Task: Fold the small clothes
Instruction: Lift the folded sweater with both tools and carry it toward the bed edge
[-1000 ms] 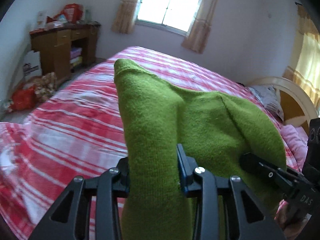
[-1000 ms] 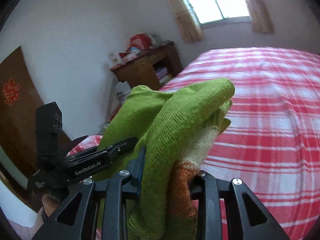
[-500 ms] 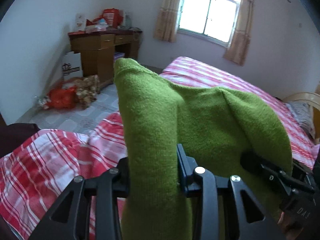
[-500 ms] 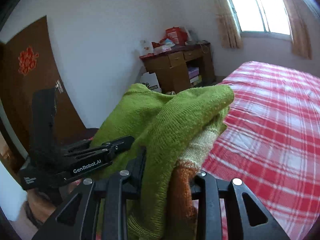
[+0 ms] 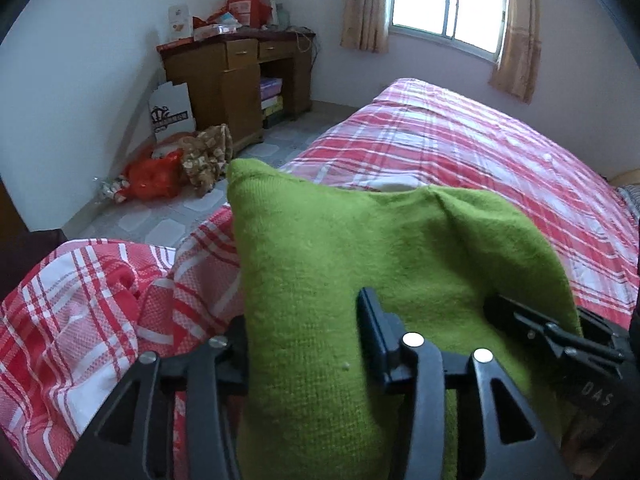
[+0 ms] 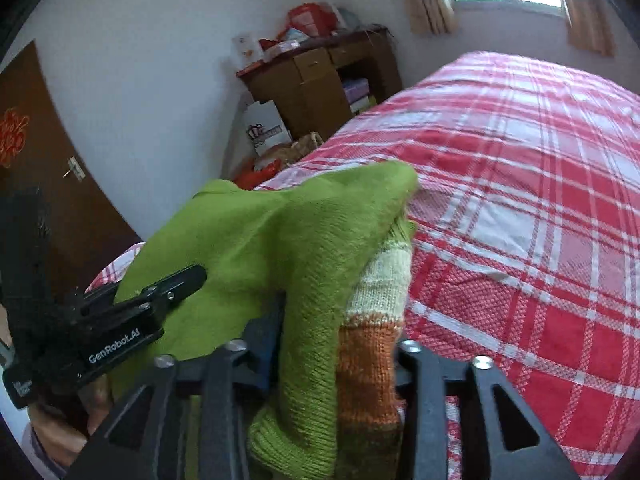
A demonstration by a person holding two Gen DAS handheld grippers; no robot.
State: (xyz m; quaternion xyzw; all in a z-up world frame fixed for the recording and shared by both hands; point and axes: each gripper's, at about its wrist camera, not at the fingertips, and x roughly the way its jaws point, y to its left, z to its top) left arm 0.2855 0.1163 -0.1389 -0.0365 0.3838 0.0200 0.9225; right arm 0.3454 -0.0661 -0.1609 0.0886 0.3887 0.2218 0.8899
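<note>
Left gripper [image 5: 304, 328] pinches a thick fold of the green knit garment [image 5: 360, 248], its two fingers pressed against either side of the cloth; the fabric rises in a peak ahead of the fingers and hides most of the near view. Right gripper [image 6: 340, 344] likewise clamps the garment [image 6: 280, 240] between its fingers, gripping a bunched part where green knit meets a cream band and an orange band. Each gripper shows in the other's camera, just beside its partner and biting the same cloth: right gripper [image 5: 552, 332] at the lower right of the left view, left gripper [image 6: 160, 296] at the lower left of the right view, with a bit of the person's hand [image 6: 60, 412] beneath it. Garment is held up off the red-and-white plaid bedspread [image 5: 460, 152], which stretches beyond and rumples at the near left corner. Farther off, a wooden desk [image 5: 240, 80] piled with clutter stands against the wall, a white paper bag [image 5: 172, 110] and a red plastic bag [image 5: 150, 176] on the tiled floor beside it. Curtained window [image 5: 444, 0] at the back.
</note>
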